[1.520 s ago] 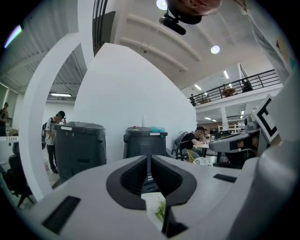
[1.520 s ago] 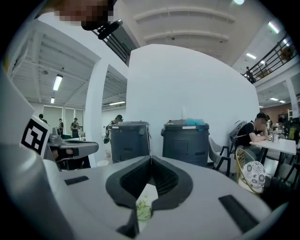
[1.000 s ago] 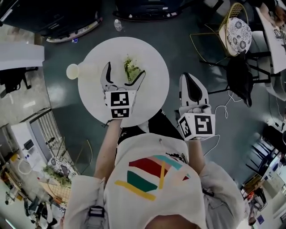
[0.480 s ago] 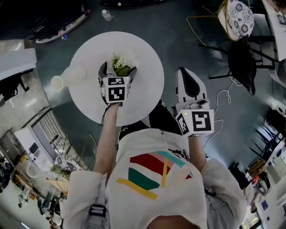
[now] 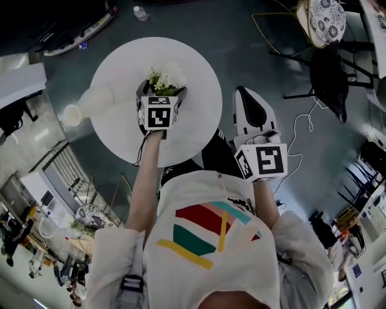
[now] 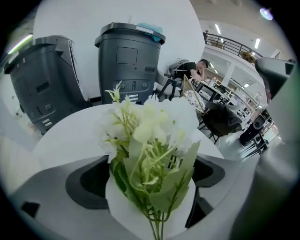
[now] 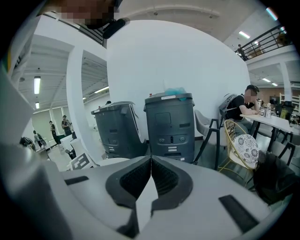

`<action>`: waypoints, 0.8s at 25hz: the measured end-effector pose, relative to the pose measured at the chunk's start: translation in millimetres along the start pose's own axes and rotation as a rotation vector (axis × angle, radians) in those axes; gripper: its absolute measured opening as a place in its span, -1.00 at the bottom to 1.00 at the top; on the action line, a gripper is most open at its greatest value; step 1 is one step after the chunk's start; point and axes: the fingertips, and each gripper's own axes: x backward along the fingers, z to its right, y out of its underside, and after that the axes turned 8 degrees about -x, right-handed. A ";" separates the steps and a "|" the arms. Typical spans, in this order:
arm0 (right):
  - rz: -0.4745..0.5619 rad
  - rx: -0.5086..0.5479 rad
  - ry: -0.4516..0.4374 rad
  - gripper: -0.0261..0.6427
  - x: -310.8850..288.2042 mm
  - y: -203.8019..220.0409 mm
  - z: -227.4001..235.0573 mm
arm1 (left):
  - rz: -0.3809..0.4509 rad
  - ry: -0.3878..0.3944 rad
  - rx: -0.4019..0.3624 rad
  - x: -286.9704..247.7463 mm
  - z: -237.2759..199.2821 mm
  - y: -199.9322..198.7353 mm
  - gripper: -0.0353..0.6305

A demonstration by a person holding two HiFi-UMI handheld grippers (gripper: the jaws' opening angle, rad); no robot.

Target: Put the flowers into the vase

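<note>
A bunch of white flowers (image 5: 164,78) with green leaves and stems is held upright over the round white table (image 5: 193,114), my left gripper (image 5: 160,89) shut on its stems. In the left gripper view the flowers (image 6: 150,140) fill the space between the jaws. A white vase (image 5: 90,104) lies on its side at the table's left edge, its mouth pointing left past the rim. My right gripper (image 5: 250,108) hangs shut beside the table's right side, holding nothing; its jaws meet in the right gripper view (image 7: 151,161).
Two dark grey bins (image 6: 129,63) stand against a white wall beyond the table. A wire chair with a patterned cushion (image 5: 322,15) stands at the upper right. A white cable (image 5: 298,136) lies on the floor to the right. A bottle (image 5: 140,14) stands beyond the table.
My left gripper shut on the flowers and lifted them off the table. The vase has shifted left in view. The right gripper has stayed shut.
</note>
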 end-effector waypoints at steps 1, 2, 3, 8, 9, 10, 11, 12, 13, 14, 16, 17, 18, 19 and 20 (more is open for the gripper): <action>0.001 -0.002 0.001 -0.88 -0.9 0.7 1.1 | -0.010 -0.003 -0.007 -1.1 -1.0 1.7 0.73; 0.003 -0.005 0.003 -0.88 -1.4 1.5 2.7 | -0.015 -0.007 -0.011 -1.7 -2.1 2.4 0.69; 0.003 -0.008 0.005 -0.88 -1.6 2.2 3.9 | -0.018 -0.011 -0.014 -2.0 -3.3 2.7 0.63; -0.007 0.006 -0.012 -0.88 -0.9 4.6 -4.5 | -0.034 -0.035 -0.030 3.5 -15.0 7.4 0.30; -0.007 0.008 -0.015 -0.88 -0.6 4.8 -6.8 | -0.036 -0.034 -0.021 4.7 -16.7 8.5 0.24; -0.006 0.010 -0.017 -0.88 -0.4 4.9 -8.6 | -0.038 -0.029 -0.007 5.8 -17.6 9.5 0.15; -0.004 0.012 -0.020 -0.88 0.0 4.7 -10.2 | -0.038 -0.026 0.003 6.8 -18.0 9.9 0.08; -0.003 0.013 -0.023 -0.88 0.4 4.2 -11.6 | -0.036 -0.028 0.007 7.9 -18.6 9.4 0.07; -0.001 0.016 -0.027 -0.88 1.2 3.4 -12.9 | -0.030 -0.036 0.005 9.4 -19.5 8.2 0.07; 0.002 0.018 -0.030 -0.88 2.1 2.2 -14.1 | -0.020 -0.047 0.003 11.5 -20.8 6.4 0.05; 0.008 0.025 -0.037 -0.88 4.1 -0.7 -15.9 | 0.020 -0.069 0.002 17.6 -23.4 -1.2 0.02; 0.011 0.028 -0.040 -0.88 5.2 -2.0 -16.9 | 0.047 -0.079 0.002 22.0 -25.1 -7.0 0.01; 0.015 0.031 -0.042 -0.88 6.2 -3.3 -18.3 | 0.076 -0.088 0.001 27.7 -27.0 -13.9 0.01; 0.019 0.035 -0.046 -0.88 7.2 -4.9 -20.2 | 0.105 -0.098 0.000 35.0 -29.2 -21.8 0.00; 0.024 0.038 -0.050 -0.88 8.2 -6.9 -22.7 | 0.138 -0.109 0.002 43.5 -31.8 -30.2 0.00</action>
